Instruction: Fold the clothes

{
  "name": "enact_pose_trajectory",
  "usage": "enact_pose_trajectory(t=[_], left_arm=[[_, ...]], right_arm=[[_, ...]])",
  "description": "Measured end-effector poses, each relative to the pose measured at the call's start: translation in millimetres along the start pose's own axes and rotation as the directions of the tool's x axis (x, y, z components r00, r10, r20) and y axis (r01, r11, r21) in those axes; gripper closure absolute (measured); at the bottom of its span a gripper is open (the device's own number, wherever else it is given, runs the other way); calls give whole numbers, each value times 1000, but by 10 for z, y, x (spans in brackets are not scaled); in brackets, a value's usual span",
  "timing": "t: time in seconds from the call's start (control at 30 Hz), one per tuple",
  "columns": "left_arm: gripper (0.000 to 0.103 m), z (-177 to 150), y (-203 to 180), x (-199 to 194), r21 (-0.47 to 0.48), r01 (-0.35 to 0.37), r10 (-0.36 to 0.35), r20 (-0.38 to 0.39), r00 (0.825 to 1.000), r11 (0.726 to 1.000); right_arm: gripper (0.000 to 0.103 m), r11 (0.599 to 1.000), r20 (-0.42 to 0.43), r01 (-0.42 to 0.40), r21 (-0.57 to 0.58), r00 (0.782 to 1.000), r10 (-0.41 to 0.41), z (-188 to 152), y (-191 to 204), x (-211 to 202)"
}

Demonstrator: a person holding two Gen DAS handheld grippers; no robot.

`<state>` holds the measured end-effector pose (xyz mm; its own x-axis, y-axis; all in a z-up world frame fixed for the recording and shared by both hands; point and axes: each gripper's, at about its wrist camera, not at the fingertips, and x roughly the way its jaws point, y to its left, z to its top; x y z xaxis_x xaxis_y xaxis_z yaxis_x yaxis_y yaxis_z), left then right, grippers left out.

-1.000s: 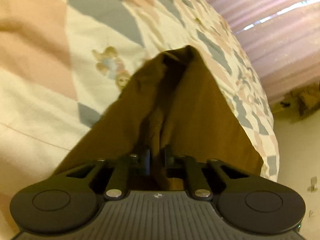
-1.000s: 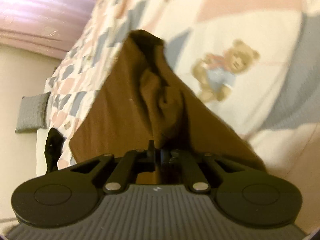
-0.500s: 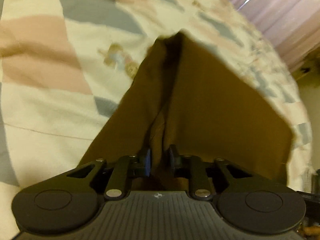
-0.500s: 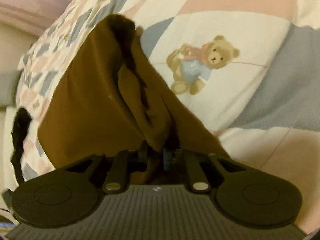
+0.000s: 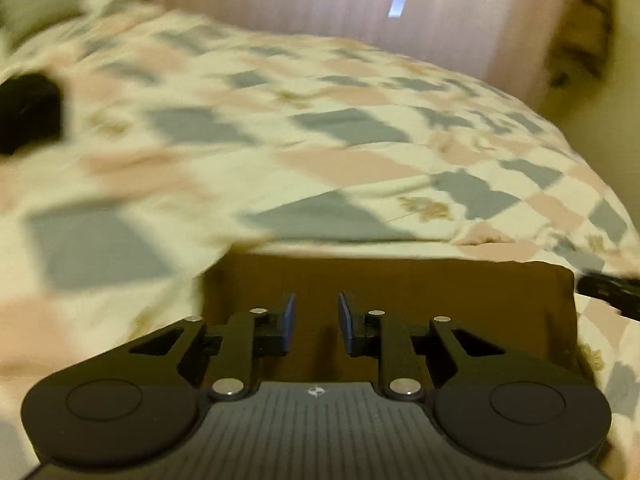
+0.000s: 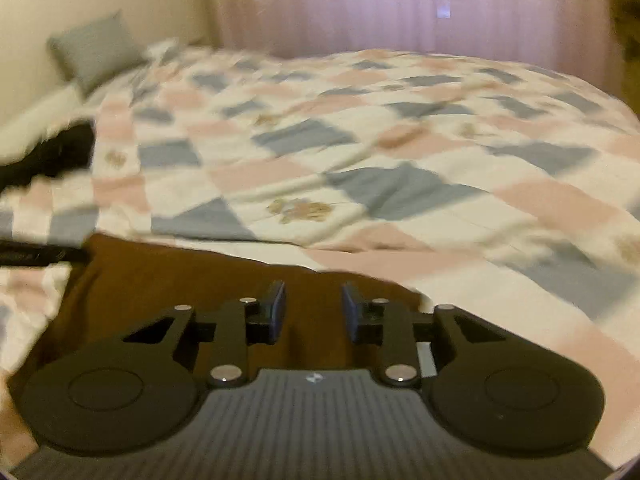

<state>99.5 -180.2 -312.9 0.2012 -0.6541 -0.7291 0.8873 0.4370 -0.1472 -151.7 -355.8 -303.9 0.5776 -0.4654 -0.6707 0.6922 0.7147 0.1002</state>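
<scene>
Hovering both over the flat brown cloth garment (image 5: 400,292) on your patchwork quilt (image 6: 360,152): left gripper (image 5: 316,322) and right gripper (image 6: 313,312) fingers apart, empty.

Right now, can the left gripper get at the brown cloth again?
Probably yes. The left gripper hangs open right over the brown cloth, which lies flat on the quilt. Nothing sits between the jaws and the fabric, though the cloth lying flat may make an edge hard to pinch.
</scene>
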Motion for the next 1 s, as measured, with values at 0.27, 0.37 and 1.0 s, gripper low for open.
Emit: enact_pose_trajectory(t=[0.27, 0.37, 1.0], left_arm=[[94, 1, 337, 582, 16, -69, 70, -44, 997, 997], [92, 11, 376, 243, 10, -79, 79, -25, 997, 997], [89, -837, -237, -468, 25, -178, 180, -200, 963, 984]], right_arm=[[89, 998, -82, 45, 51, 996, -41, -12, -408, 345], [81, 997, -48, 11, 71, 999, -8, -94, -378, -124], [82, 995, -387, -73, 71, 917, 95, -704, -640, -400]])
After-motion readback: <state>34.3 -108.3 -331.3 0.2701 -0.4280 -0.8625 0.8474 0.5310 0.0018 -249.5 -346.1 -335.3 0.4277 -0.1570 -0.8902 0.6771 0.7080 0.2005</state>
